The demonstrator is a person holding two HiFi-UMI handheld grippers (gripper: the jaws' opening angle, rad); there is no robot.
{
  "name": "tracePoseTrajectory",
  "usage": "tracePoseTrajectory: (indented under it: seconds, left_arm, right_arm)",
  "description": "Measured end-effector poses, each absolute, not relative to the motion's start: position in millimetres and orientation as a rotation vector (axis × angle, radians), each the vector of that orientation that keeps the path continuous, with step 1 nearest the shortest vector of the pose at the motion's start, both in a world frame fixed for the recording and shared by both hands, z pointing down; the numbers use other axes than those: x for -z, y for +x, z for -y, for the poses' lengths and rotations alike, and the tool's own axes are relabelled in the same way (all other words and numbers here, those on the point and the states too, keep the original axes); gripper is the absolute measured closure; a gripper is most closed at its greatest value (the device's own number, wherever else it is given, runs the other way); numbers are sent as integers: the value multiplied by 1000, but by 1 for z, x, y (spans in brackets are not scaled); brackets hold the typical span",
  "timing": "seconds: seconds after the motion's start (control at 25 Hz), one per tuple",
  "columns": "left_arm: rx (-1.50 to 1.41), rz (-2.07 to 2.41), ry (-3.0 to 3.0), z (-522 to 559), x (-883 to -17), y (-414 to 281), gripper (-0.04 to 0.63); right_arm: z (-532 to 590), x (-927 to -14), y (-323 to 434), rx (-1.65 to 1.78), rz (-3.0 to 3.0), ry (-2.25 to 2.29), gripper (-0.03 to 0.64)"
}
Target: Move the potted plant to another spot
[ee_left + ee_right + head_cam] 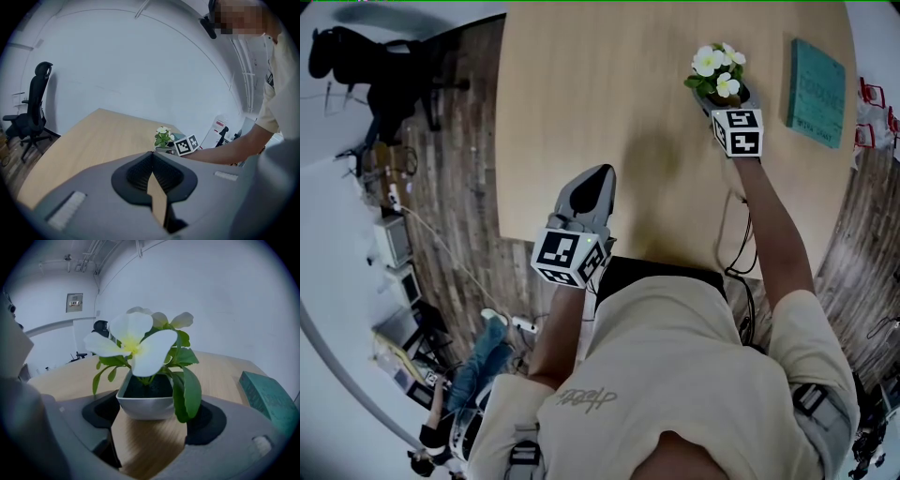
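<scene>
My right arm (769,234) is stretched almost straight out over the table (581,94), toward its far right part. At the end of it my right claw (724,101) is closed on the plant (717,70). My left arm (555,328) is bent and close to my body. My left claw (602,174) is low by the table's near edge, pointing away from me, its jaws pressed together at the tips with nothing between them.

The head view gives the layout. The plant sits at the tip of the right claw, near a teal book (816,92) lying flat to its right, and well apart from the left claw. A black chair (342,52) stands off the table's far left corner.

The right gripper view adds what the head view can't. The white square pot (145,406) stands between the dark pads (98,411), its left corner touching one, while a drooping leaf (187,394) covers the other side. The wood under the pot is streaked with blur and the pot is sharp. I cannot tell whether the pot rests on the table or hangs just above it.

Only the left gripper view shows the plant from the side, small and far across the table. The right claw's marker cube (186,144) is just beside it, and my right arm runs off to the right.
</scene>
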State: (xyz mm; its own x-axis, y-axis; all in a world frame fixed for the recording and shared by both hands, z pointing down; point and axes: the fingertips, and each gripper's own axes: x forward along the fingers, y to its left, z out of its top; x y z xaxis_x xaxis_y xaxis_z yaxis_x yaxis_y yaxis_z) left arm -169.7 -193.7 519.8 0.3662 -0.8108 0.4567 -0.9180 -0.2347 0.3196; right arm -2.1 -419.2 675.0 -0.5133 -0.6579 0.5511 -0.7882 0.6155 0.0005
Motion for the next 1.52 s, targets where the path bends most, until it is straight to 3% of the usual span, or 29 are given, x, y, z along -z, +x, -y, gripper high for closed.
tracePoseTrajectory:
  seconds: [0.32, 0.44, 1.52]
  left_arm:
    - [-225, 1484, 2063, 199, -523, -173, 577]
    - [-199, 1483, 2044, 200, -525, -175, 577]
    - [-214, 1429, 2157, 202, -510, -167, 577]
  right_arm:
    - [424, -676, -8, -333, 2332, 1121, 242]
    - [424, -676, -8, -318, 2328, 1119, 285]
    - [393, -633, -7, -231, 2367, 1106, 285]
